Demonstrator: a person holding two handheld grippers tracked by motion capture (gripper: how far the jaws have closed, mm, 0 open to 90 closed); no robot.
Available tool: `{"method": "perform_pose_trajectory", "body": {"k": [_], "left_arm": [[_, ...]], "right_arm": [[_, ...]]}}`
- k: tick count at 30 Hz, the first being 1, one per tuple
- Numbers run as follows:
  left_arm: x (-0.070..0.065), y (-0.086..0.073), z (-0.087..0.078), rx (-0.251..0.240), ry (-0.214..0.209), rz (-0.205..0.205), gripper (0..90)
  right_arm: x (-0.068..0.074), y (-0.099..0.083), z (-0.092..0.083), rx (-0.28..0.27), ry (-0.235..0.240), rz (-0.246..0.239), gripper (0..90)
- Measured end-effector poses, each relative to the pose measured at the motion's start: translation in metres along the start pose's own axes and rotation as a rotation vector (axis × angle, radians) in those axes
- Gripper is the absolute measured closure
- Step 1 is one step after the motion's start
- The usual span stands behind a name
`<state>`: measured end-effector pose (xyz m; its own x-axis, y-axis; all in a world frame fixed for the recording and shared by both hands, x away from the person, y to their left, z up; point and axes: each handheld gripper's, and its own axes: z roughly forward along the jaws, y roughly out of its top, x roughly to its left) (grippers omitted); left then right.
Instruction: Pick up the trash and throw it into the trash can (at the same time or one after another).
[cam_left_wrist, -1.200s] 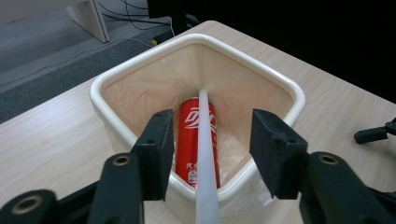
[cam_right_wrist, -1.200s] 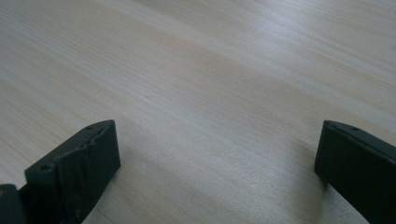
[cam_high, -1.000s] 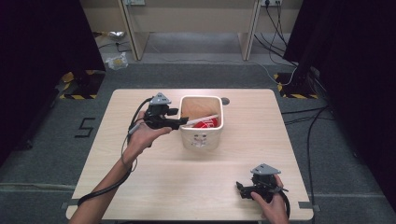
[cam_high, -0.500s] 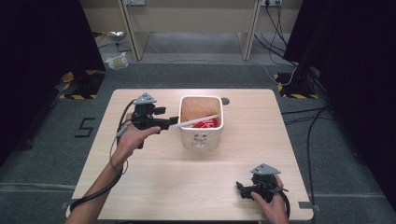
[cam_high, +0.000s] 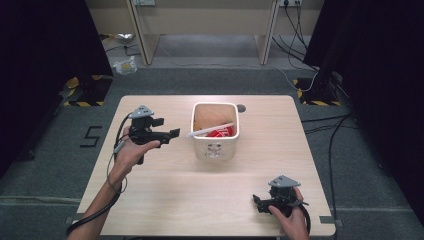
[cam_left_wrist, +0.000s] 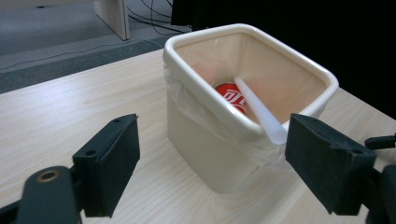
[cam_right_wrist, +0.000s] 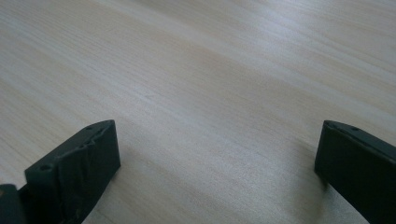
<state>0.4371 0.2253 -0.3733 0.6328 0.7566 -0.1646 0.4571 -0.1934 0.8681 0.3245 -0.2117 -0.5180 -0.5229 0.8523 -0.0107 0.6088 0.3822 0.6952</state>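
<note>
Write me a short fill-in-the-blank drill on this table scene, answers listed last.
The white bin holds a ____ can.
The white stick leans on the bin's ____.
The left gripper has its jaws ____, nothing between them.
The right gripper sits near the table's ____ edge.

Missing words: red; rim; open; front

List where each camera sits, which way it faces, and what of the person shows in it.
High view: above the person's side, looking forward and down on the table; both forearms, left gripper, right gripper.
Left gripper view: on that gripper, facing the cream bin; open jaws.
Right gripper view: low, facing bare tabletop; open jaws.
Shared: high and left gripper views both show the bin's red can and white straw.
</note>
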Motion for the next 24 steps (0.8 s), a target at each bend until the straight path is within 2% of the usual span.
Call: {"method": "perform_pose_trajectory", "body": {"k": [4, 24], "left_arm": [[0.001, -0.009, -0.002, -0.002, -0.003, -0.003, 17.0], [-0.001, -0.045, -0.011, -0.018, 0.035, 0.005, 16.6]], "right_arm": [[0.000, 0.000, 0.000, 0.000, 0.000, -0.001, 0.3], [0.000, 0.000, 0.000, -0.002, -0.003, 0.001, 0.3]]}}
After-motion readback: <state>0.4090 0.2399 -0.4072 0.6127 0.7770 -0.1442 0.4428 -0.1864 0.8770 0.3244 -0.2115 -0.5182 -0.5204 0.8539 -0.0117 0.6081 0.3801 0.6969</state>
